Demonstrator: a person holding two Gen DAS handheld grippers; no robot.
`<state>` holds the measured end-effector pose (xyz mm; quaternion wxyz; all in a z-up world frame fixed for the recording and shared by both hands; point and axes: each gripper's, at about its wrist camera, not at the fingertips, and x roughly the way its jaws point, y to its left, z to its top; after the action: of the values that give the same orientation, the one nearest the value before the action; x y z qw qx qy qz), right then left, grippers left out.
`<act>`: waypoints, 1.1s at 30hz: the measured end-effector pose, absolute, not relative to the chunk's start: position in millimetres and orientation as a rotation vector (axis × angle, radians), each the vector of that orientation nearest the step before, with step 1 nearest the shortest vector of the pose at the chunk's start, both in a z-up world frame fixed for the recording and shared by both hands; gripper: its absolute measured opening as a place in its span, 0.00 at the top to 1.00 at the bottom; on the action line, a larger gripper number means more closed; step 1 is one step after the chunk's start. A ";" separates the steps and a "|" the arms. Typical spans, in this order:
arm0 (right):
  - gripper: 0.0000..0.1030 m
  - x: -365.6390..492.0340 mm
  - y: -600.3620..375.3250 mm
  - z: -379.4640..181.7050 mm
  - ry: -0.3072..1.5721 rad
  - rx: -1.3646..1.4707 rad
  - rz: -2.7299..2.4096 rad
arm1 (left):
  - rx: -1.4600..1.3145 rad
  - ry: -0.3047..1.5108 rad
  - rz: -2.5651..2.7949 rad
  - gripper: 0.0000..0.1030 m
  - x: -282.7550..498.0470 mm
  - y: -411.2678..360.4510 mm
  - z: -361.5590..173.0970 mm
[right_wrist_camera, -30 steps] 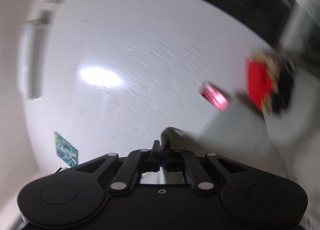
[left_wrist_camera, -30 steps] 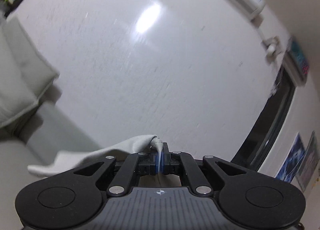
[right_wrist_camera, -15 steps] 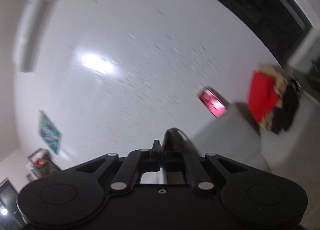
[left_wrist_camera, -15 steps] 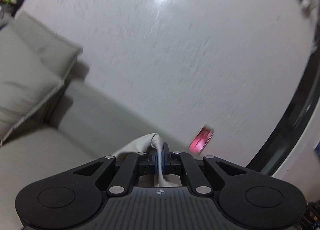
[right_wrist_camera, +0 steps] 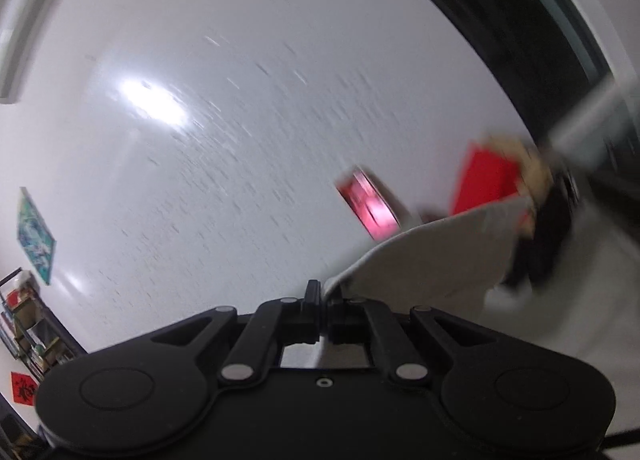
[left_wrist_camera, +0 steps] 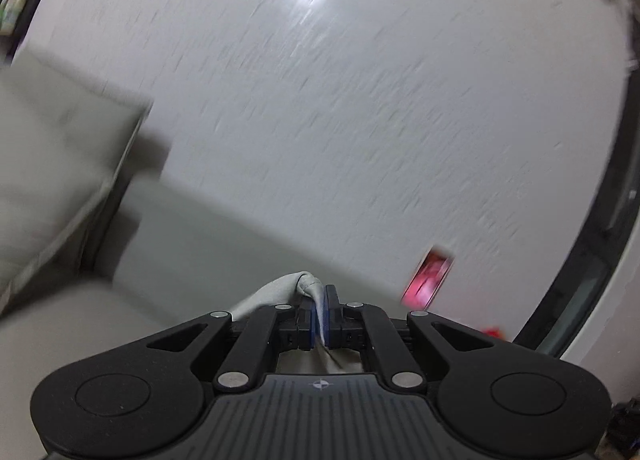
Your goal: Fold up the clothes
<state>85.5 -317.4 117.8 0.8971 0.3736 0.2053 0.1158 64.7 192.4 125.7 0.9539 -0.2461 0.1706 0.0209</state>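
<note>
A light grey garment is held up in the air by both grippers. In the left wrist view my left gripper (left_wrist_camera: 319, 312) is shut on a bunched corner of the grey garment (left_wrist_camera: 276, 292), which trails off to the left behind the fingers. In the right wrist view my right gripper (right_wrist_camera: 323, 310) is shut on another edge of the grey garment (right_wrist_camera: 436, 256), whose cloth spreads out to the right as a flat flap. Most of the garment is hidden below both cameras.
A grey sofa with a cushion (left_wrist_camera: 52, 163) lies at the left below a white wall (left_wrist_camera: 360, 99). A pink-red picture (right_wrist_camera: 370, 203) hangs on the wall. A pile of red and dark clothes (right_wrist_camera: 516, 195) sits at the right. Shelves (right_wrist_camera: 28, 324) stand at the far left.
Both grippers have swung downward while still gripping the garment; the sofa and the clothes pile have come further into view. The grey cloth now fans out to the right of the right gripper.
</note>
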 end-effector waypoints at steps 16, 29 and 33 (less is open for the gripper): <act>0.97 72.8 -287.4 -60.1 0.883 0.768 0.055 | -0.602 0.716 0.229 0.98 48.0 222.4 -50.3; 0.97 14.3 -287.4 -50.8 0.944 0.679 0.081 | -0.496 0.706 0.271 0.98 -32.9 216.9 -29.0; 0.97 9.0 -281.2 -64.2 0.959 0.613 0.049 | -0.417 0.786 0.304 0.98 -34.2 206.3 -52.9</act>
<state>9.0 -281.2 -64.2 0.8421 0.2901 0.4541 0.0230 -34.2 206.3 -52.9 0.8915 -0.2009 0.3787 0.1465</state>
